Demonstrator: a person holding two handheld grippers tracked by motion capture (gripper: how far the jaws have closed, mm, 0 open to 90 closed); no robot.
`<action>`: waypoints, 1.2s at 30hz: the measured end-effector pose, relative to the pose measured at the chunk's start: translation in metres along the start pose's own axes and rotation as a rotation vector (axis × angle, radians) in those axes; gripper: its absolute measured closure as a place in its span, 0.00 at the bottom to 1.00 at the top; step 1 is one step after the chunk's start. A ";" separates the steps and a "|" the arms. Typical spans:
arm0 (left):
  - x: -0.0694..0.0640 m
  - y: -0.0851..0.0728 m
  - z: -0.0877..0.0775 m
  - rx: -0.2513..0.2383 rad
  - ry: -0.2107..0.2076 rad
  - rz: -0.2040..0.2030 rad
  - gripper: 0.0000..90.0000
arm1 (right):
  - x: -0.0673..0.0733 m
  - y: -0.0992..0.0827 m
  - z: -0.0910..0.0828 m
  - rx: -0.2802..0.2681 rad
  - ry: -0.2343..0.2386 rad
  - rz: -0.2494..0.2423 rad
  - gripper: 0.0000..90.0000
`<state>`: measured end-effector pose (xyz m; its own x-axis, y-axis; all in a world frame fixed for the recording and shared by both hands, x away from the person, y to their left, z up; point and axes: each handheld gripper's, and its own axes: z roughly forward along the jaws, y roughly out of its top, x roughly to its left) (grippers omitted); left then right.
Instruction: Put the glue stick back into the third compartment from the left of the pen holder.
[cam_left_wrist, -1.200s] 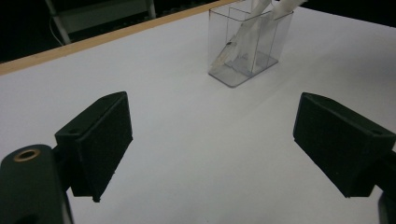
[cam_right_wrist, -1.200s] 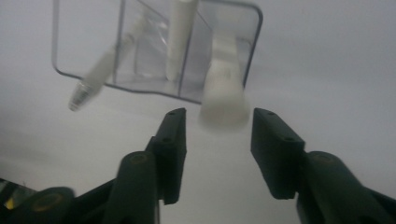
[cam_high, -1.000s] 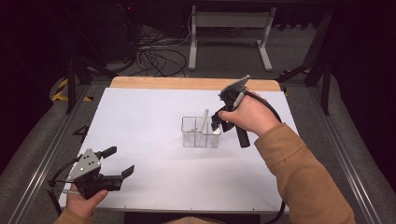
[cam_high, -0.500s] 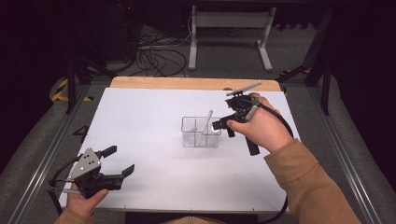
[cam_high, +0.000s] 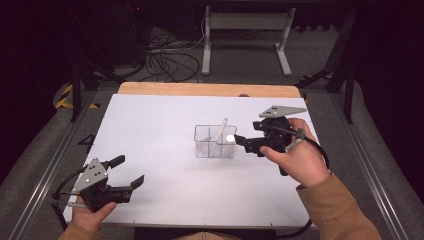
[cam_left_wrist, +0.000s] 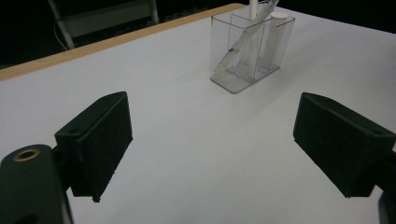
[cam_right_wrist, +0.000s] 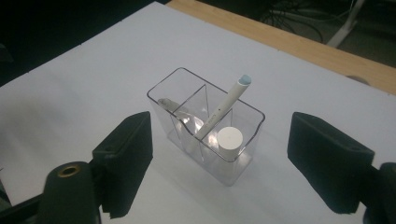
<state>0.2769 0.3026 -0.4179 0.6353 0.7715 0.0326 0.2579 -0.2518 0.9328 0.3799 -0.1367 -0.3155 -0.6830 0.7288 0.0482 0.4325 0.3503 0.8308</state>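
White table (cam_high: 165, 130) with wooden far edge, bare but for one clear plastic organizer (cam_high: 215, 141) near the middle, split into compartments. Inside, standing upright in the end compartment nearest the right gripper (cam_high: 246, 143), a short white cylinder (cam_right_wrist: 230, 140); leaning across it, a slim white pen (cam_right_wrist: 227, 103) with pale blue tip; lying low in another compartment, something thin and silvery, too unclear to name. Right gripper just beside the organizer, pointed at it, jaws having just been opening and now spread wide with nothing between, likely after dropping the cylinder in. Left gripper (cam_high: 131, 172) well apart at the near left corner, jaws wide and empty, idle. Nothing in the way of pulling back.
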 end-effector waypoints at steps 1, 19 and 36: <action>0.000 0.000 0.000 -0.003 -0.001 -0.006 0.14 | -0.001 -0.003 -0.002 -0.015 0.003 -0.008 0.26; 0.003 0.001 -0.003 -0.048 -0.001 -0.025 0.11 | -0.013 -0.056 -0.019 -0.197 0.023 -0.152 0.25; 0.002 0.000 -0.005 -0.053 0.004 0.005 0.09 | -0.022 -0.103 -0.020 -0.286 0.040 -0.167 0.27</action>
<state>0.2742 0.3071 -0.4156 0.6333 0.7730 0.0387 0.2157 -0.2243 0.9504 0.3389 -0.2006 -0.3909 -0.7555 0.6496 -0.0852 0.1335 0.2799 0.9507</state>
